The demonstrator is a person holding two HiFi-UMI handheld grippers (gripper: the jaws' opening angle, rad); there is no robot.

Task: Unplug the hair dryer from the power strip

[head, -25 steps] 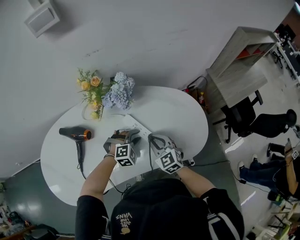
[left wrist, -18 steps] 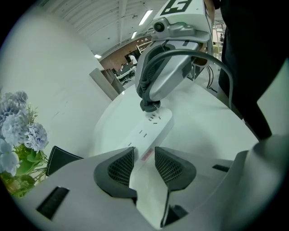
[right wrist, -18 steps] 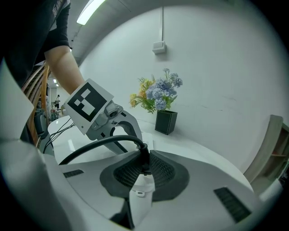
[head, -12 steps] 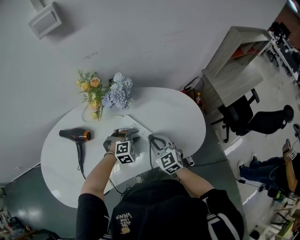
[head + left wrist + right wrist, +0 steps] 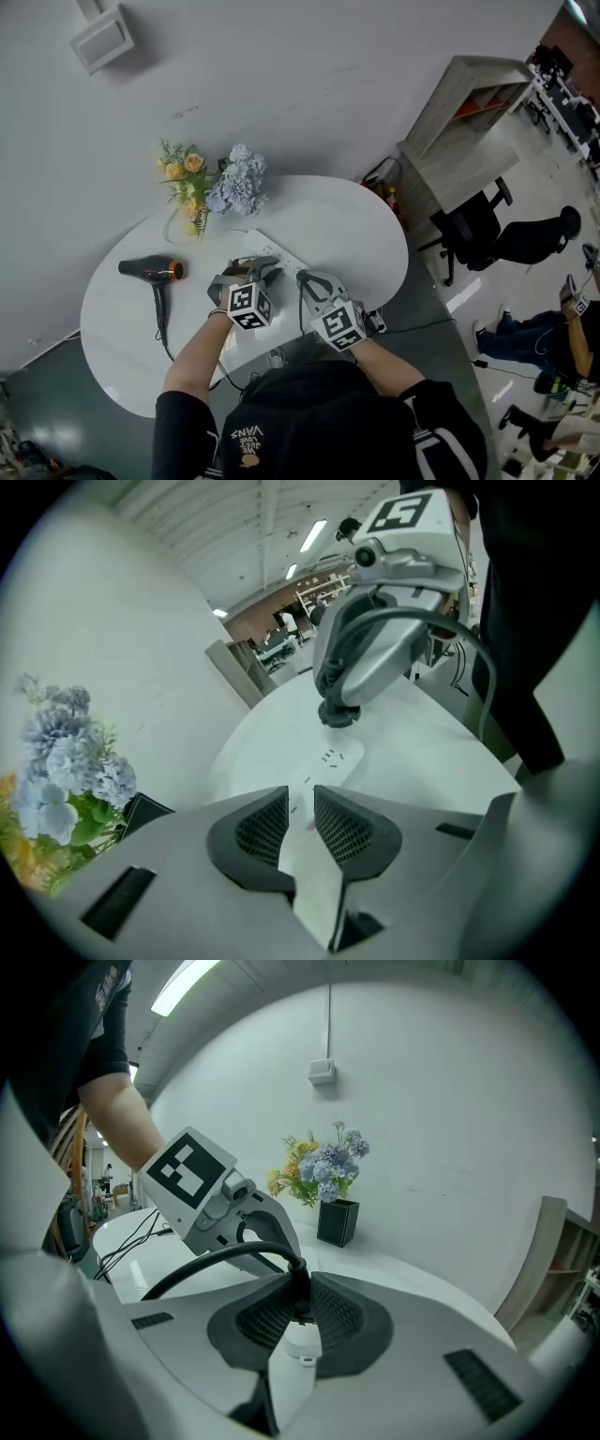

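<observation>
A white oval table (image 5: 352, 234) stands against a pale wall, and the person leans over its near edge with a gripper in each hand. The hair dryer (image 5: 153, 271), black with an orange band, lies flat at the table's left end, well apart from both grippers. Its handle points toward the person. The white power strip (image 5: 330, 759) lies near the middle of the table, with both grippers right over it. The right gripper (image 5: 298, 1305) has its pads pinching the neck of the black plug (image 5: 337, 713). The black cable (image 5: 211, 1262) arcs out of the pinch to the left. Seen from the left gripper view, the plug's round base hangs under the right gripper, just over the far end of the strip. The slots nearer along the strip show bare. I cannot tell whether the prongs are fully clear of the socket. The left gripper (image 5: 302, 806) hovers over the near end of the strip with its jaws closing. A narrow gap is left between the pads and nothing is pinched there. The strip shows through the gap, lying beyond the jaws. A bunch of blue and yellow flowers (image 5: 214, 183) in a dark square vase (image 5: 337, 1223) stands at the back of the table by the wall, beyond the strip.
</observation>
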